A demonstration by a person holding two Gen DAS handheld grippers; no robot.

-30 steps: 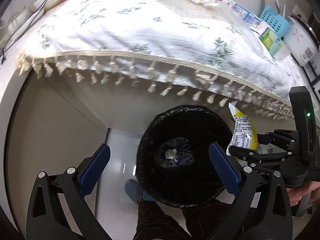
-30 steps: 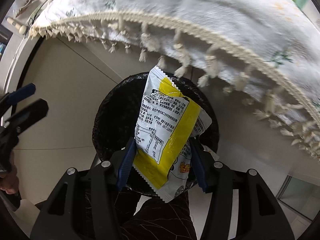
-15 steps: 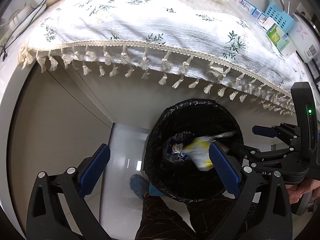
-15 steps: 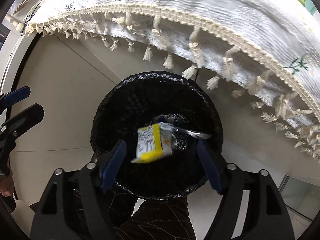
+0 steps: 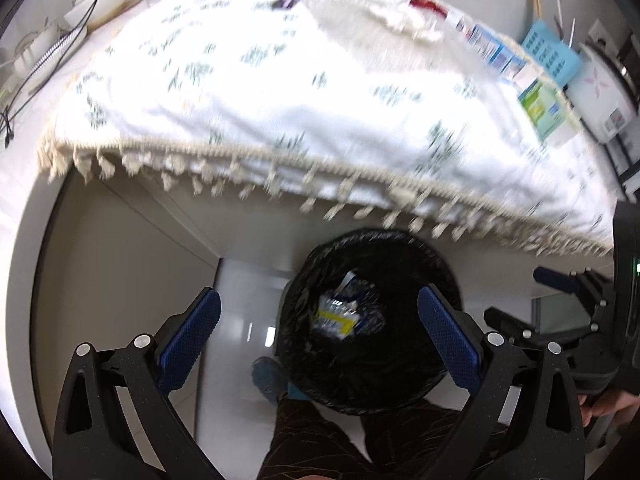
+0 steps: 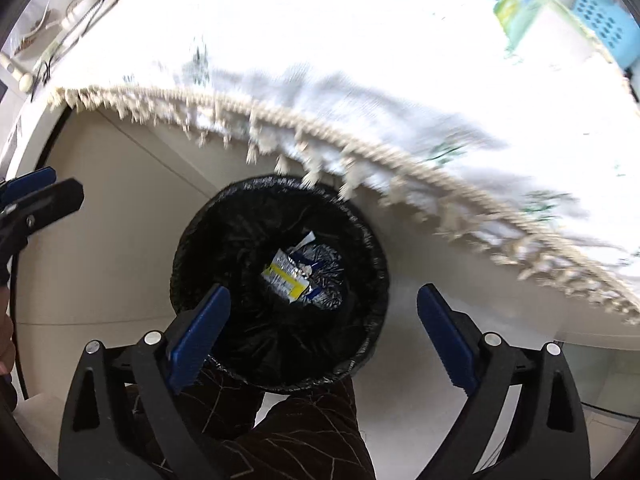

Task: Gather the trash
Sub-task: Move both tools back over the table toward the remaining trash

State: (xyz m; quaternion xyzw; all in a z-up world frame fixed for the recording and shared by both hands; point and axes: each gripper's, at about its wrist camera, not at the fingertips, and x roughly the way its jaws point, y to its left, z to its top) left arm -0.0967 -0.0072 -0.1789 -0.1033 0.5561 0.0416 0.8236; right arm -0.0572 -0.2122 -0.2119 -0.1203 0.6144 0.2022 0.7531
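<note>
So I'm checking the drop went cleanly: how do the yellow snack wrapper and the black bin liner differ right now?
The yellow snack wrapper is bright, printed and small; the black bin liner is plain, dark and far larger. The wrapper lies loose at the bottom; the liner lines the walls and folds over the rim. Both look crinkled, and neither claw touches them.

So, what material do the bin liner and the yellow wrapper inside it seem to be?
The bin liner looks like thin black plastic film: it is crinkled and glossy. The yellow wrapper seems to be printed plastic or foil laminate, with a shiny silver edge; motion blur leaves this uncertain.
</note>
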